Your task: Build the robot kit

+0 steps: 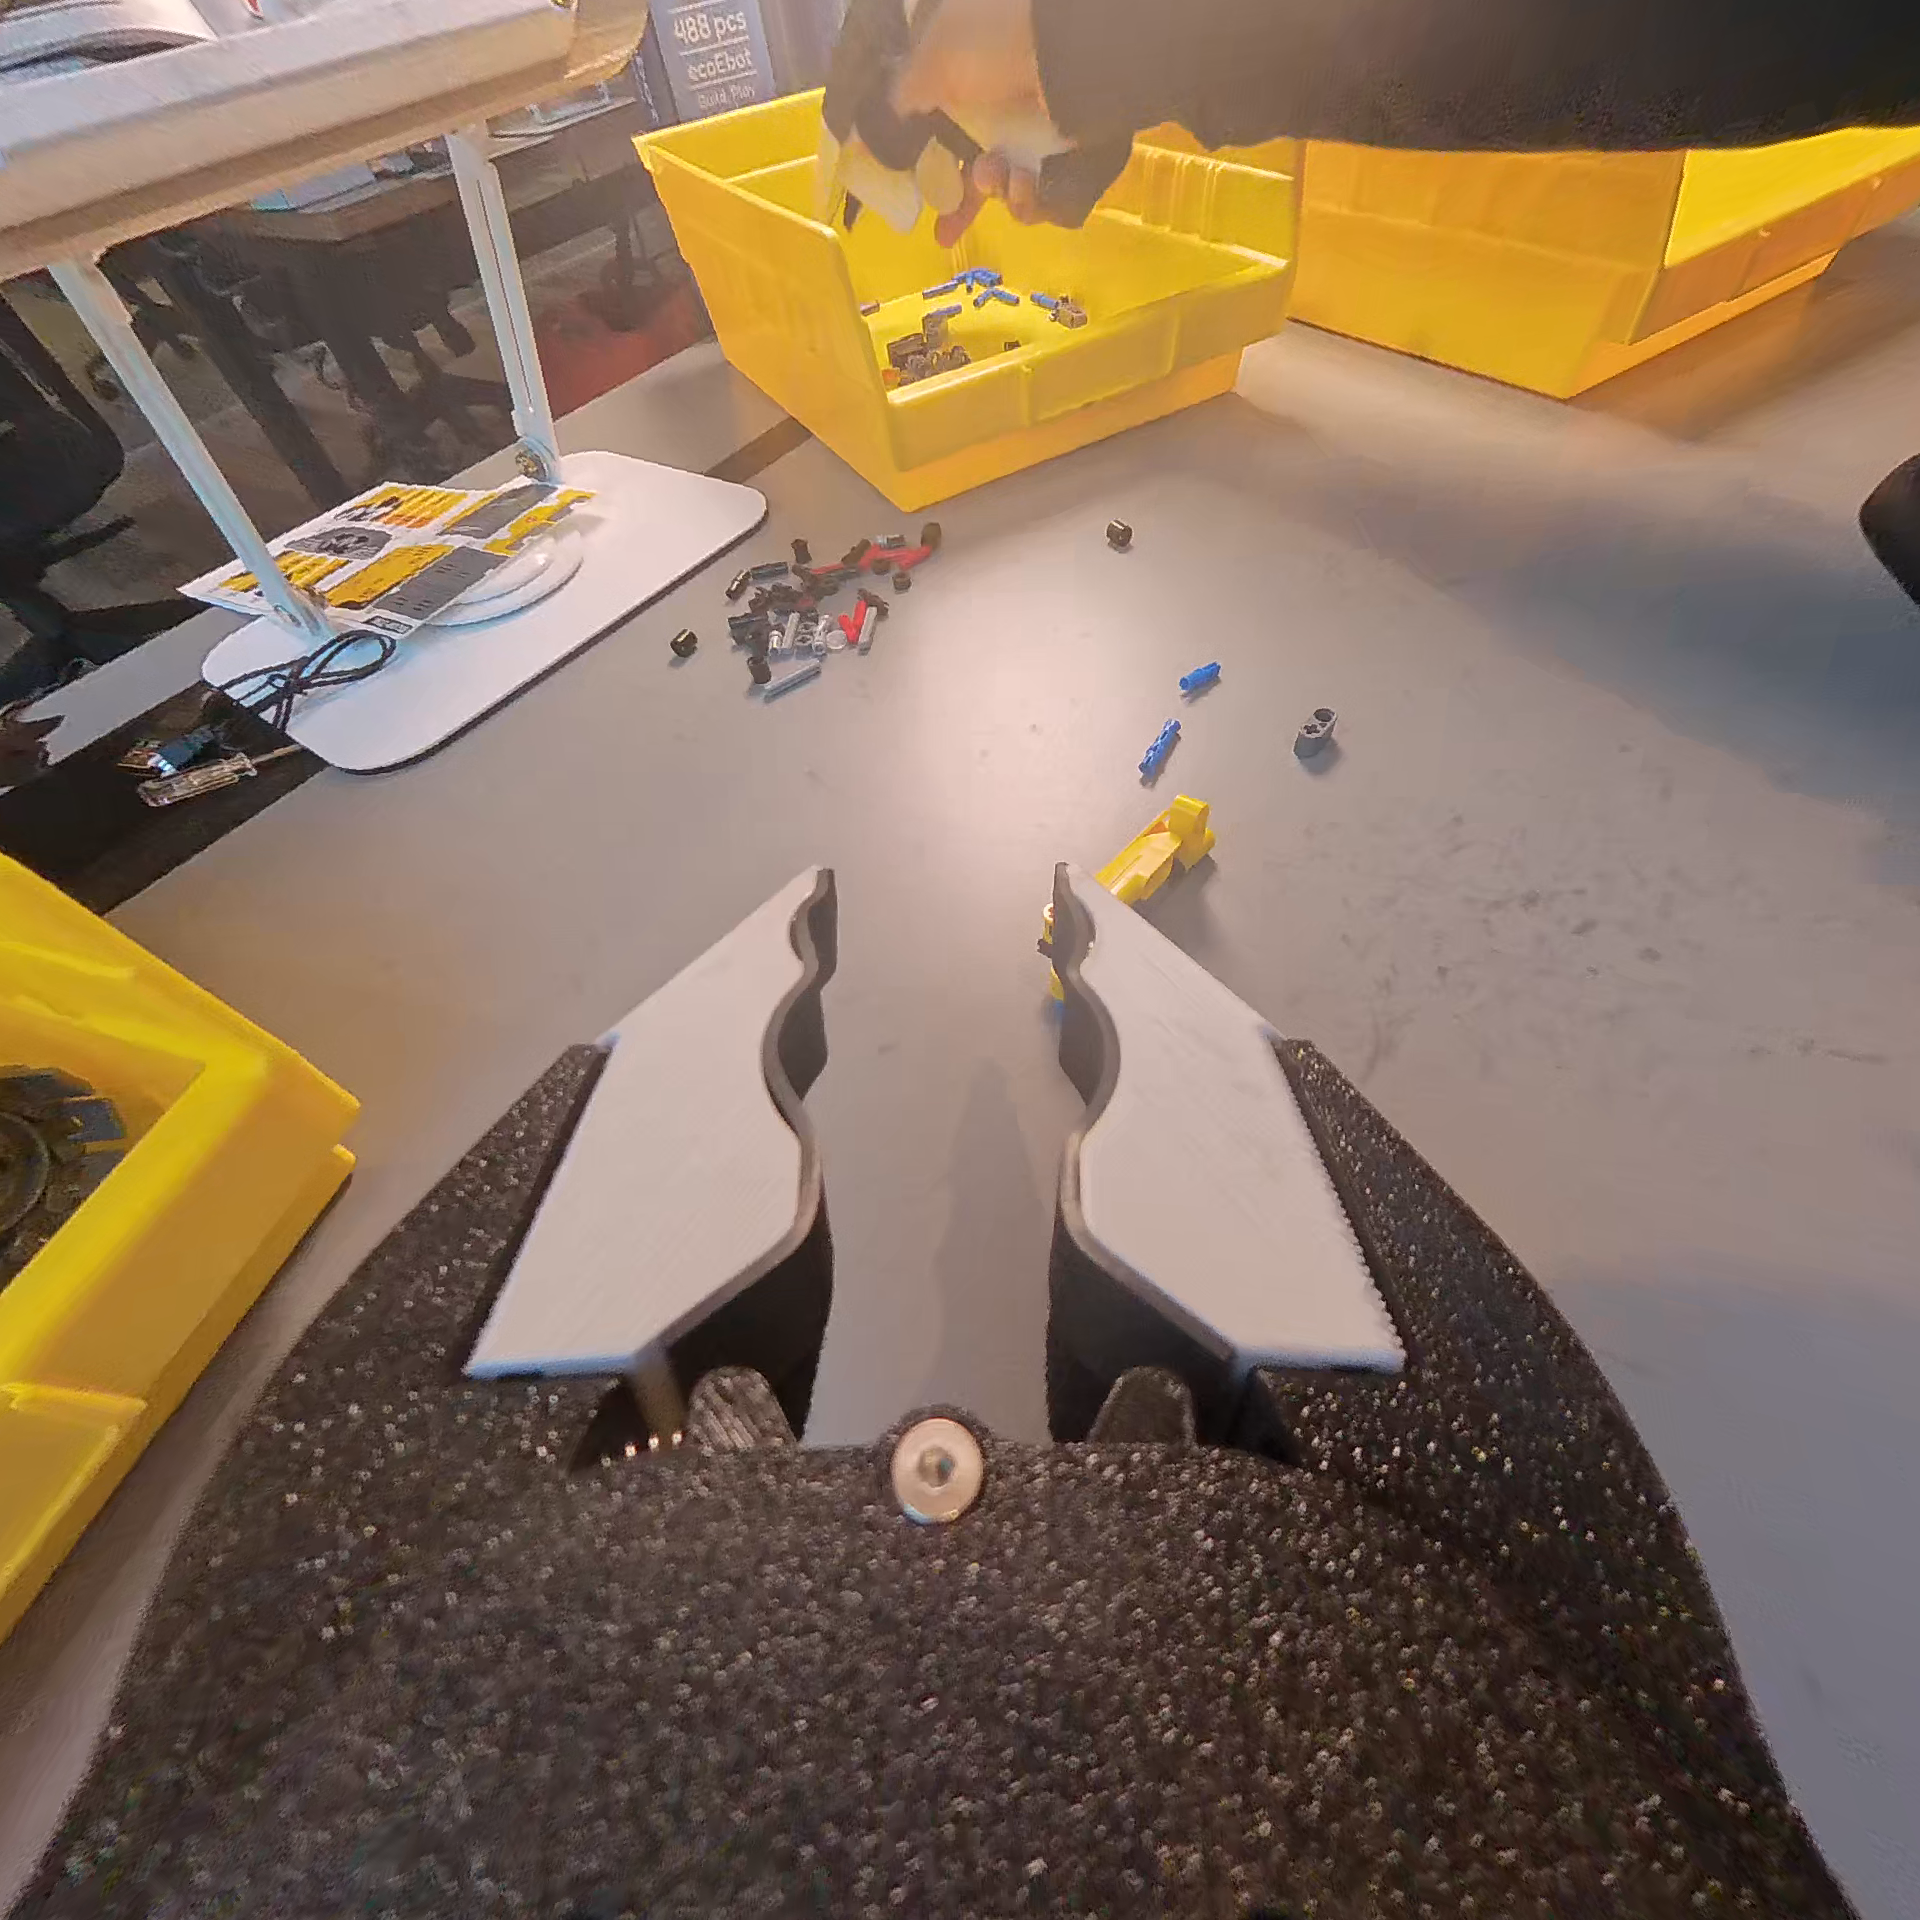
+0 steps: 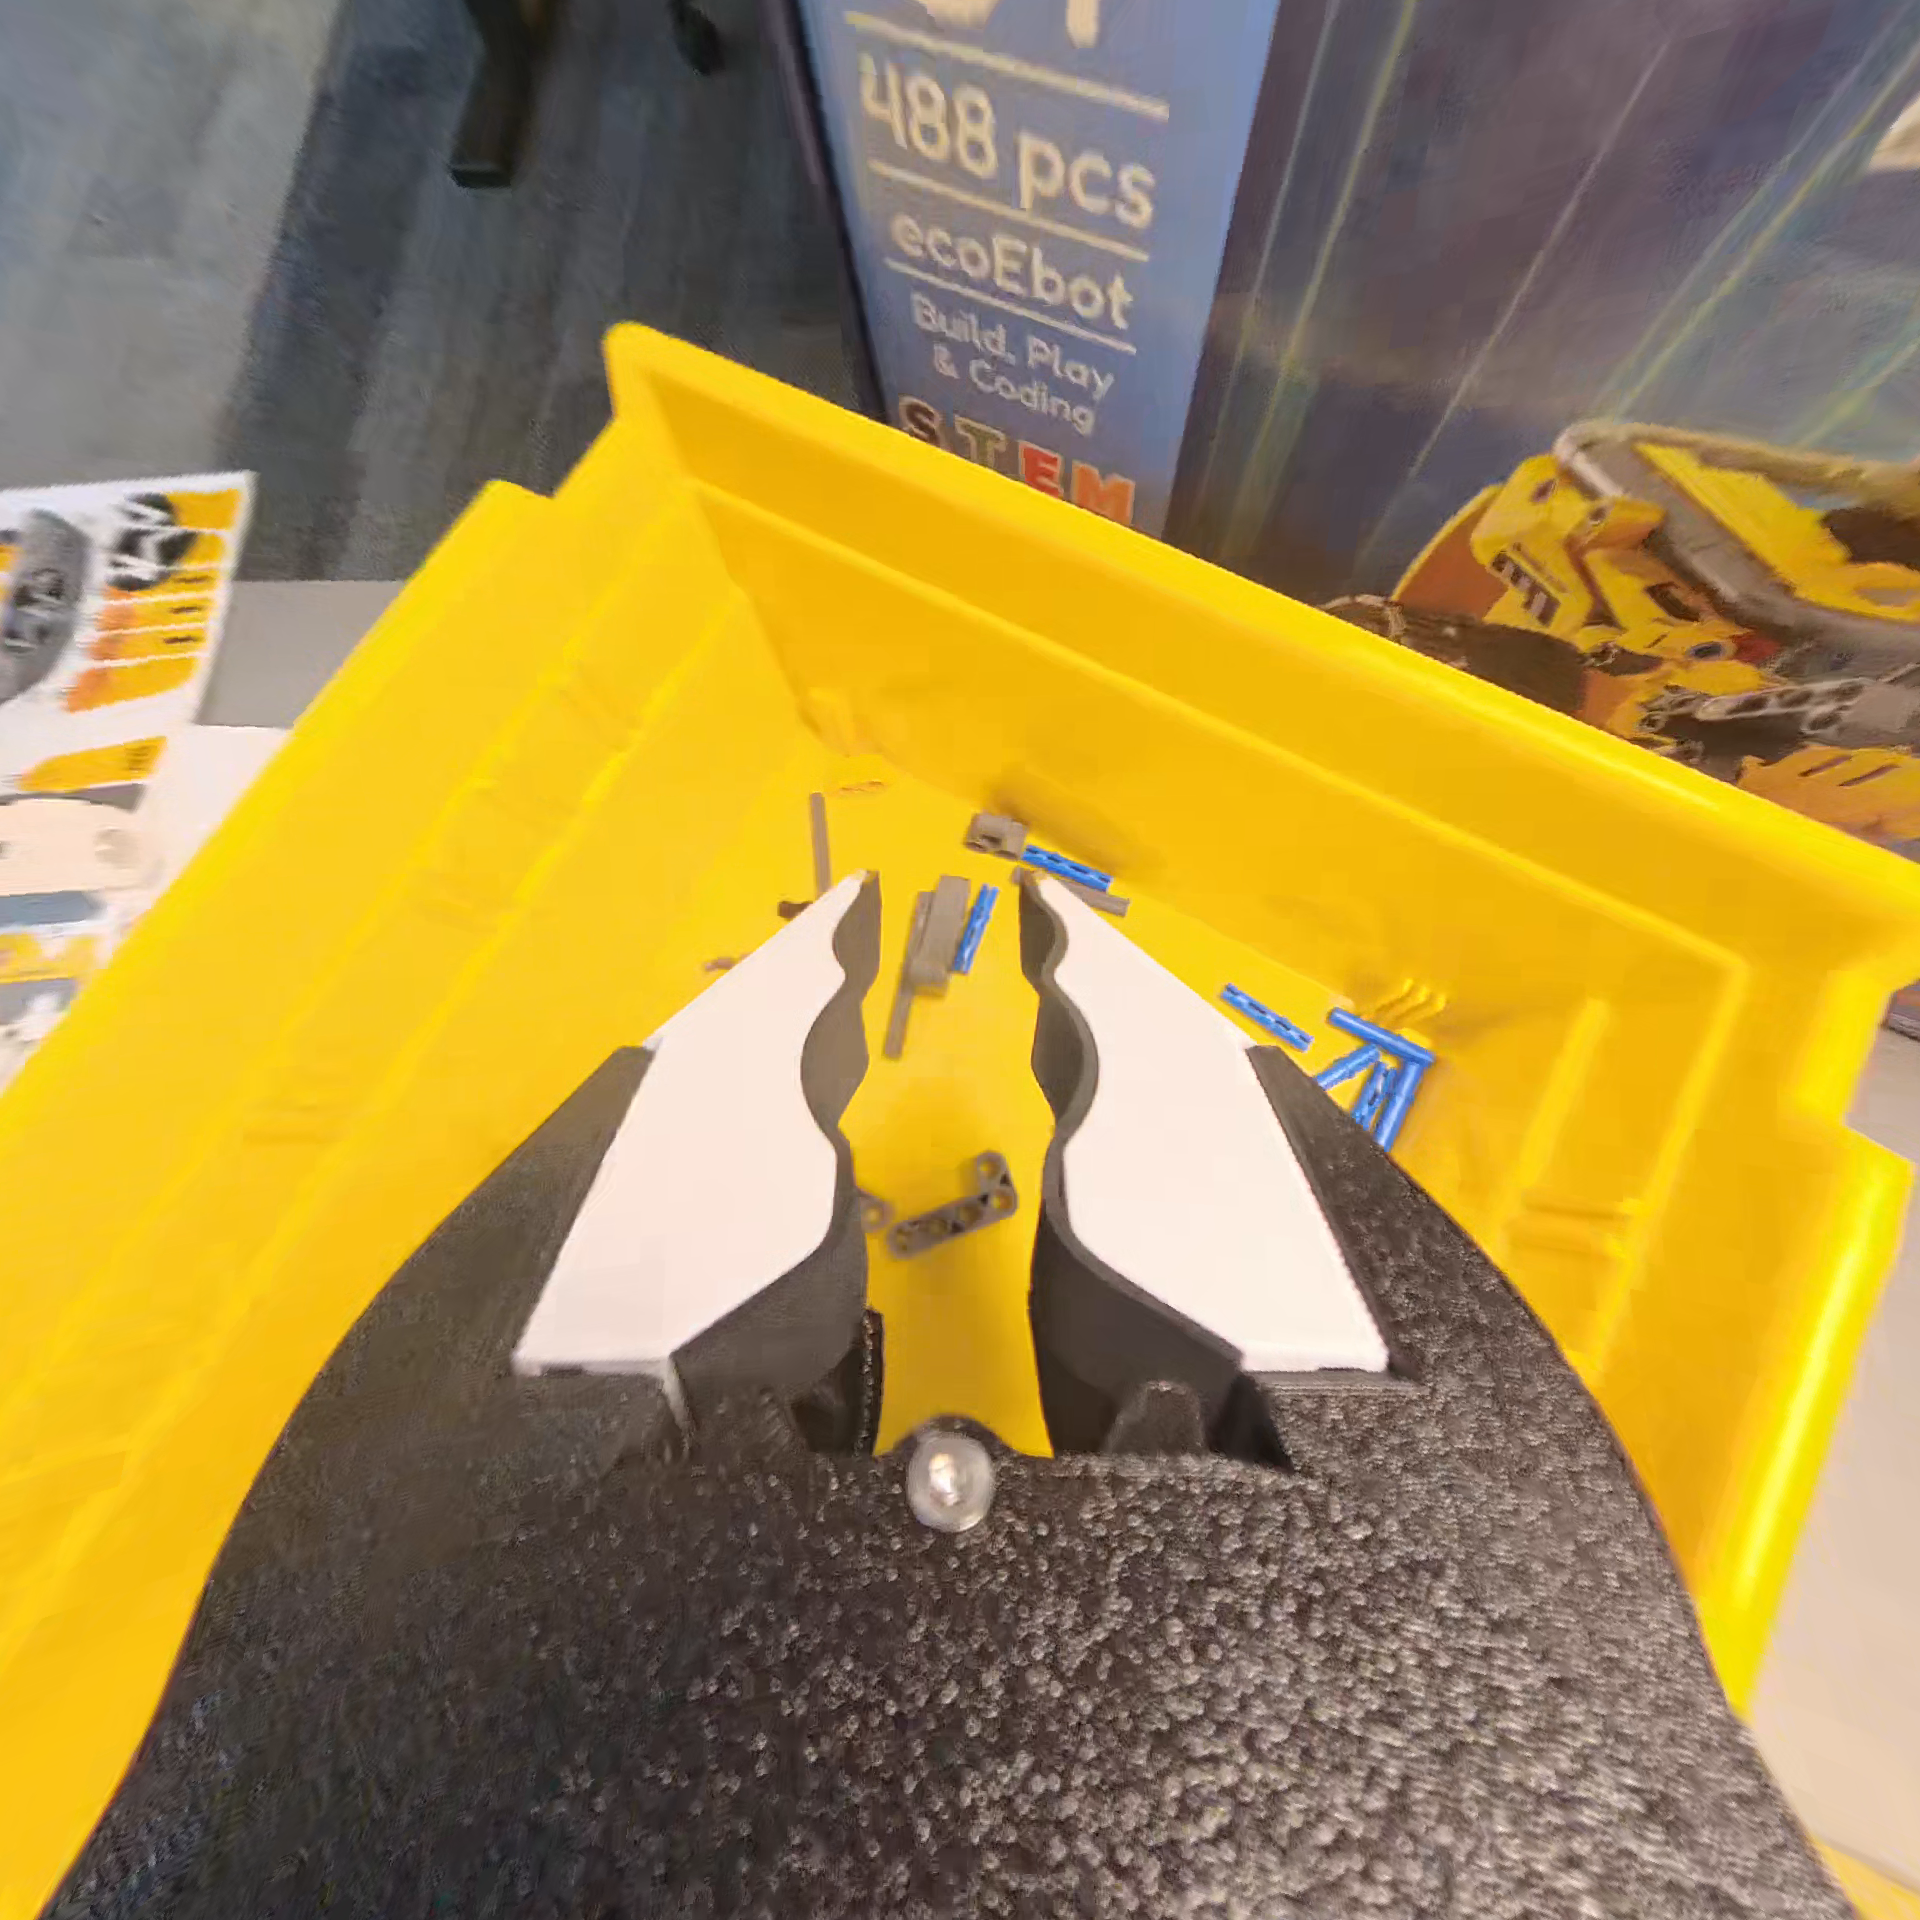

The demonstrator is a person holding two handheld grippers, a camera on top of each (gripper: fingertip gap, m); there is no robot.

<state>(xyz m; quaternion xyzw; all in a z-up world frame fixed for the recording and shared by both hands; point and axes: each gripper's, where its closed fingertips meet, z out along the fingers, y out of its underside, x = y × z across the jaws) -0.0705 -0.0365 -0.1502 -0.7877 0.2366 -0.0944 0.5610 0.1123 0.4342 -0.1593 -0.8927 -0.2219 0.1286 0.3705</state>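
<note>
Left gripper sat open over the surface, yellow piece at 1 o'clock; right gripper gaped empty inside the yellow bin.

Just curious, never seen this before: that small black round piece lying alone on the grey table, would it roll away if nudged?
Probably: the small black round piece looks like a short cylinder, so it may roll on the smooth grey table. It seems tiny and light, likely rigid plastic.
</note>
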